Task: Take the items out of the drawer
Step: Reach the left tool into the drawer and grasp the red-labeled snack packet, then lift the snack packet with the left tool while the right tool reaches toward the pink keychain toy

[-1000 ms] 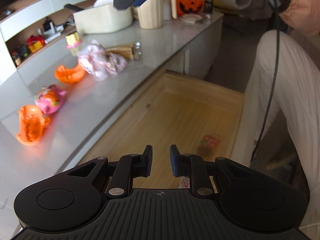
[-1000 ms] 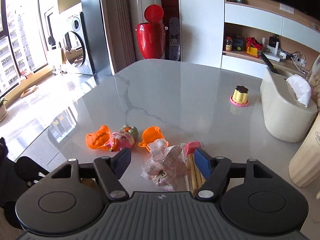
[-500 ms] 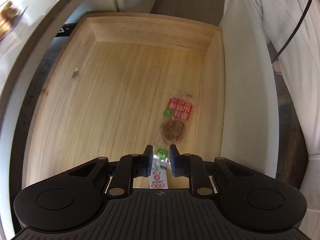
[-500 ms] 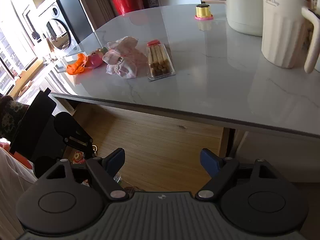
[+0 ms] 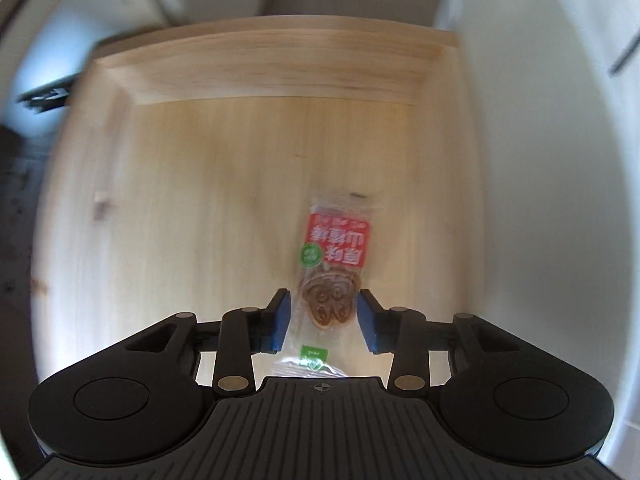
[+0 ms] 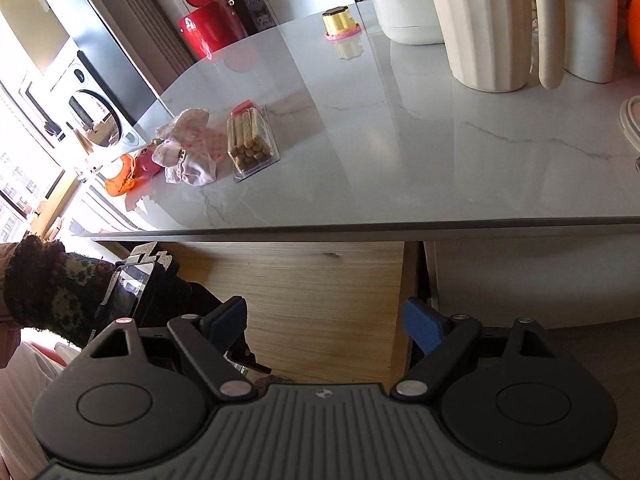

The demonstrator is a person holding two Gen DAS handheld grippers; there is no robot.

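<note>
In the left wrist view a clear snack packet (image 5: 334, 264) with a red label and a brown biscuit lies on the floor of the open wooden drawer (image 5: 280, 60). My left gripper (image 5: 323, 314) points straight down over it, jaws opening, with the packet's near end between the blue pads and no pad pressing on it. A second small packet with a green mark (image 5: 314, 360) shows just under the gripper. In the right wrist view my right gripper (image 6: 326, 324) hangs above the drawer (image 6: 304, 292), jaws opening, nothing between them. The left gripper's body and a sleeve (image 6: 56, 288) show at lower left there.
On the marble counter (image 6: 400, 152) above the drawer lie a clear box of wafer sticks (image 6: 250, 140), a pink cloth bundle (image 6: 188, 148), orange and pink toys (image 6: 128, 172), a gold pudding cup (image 6: 340, 22) and a cream pitcher (image 6: 488, 24). White cabinet fronts flank the drawer.
My left gripper swung from the counter down into the drawer, closed in on the red-label packet and spread its jaws around it. My right gripper dropped from above the counter to the drawer front, widening slightly.
</note>
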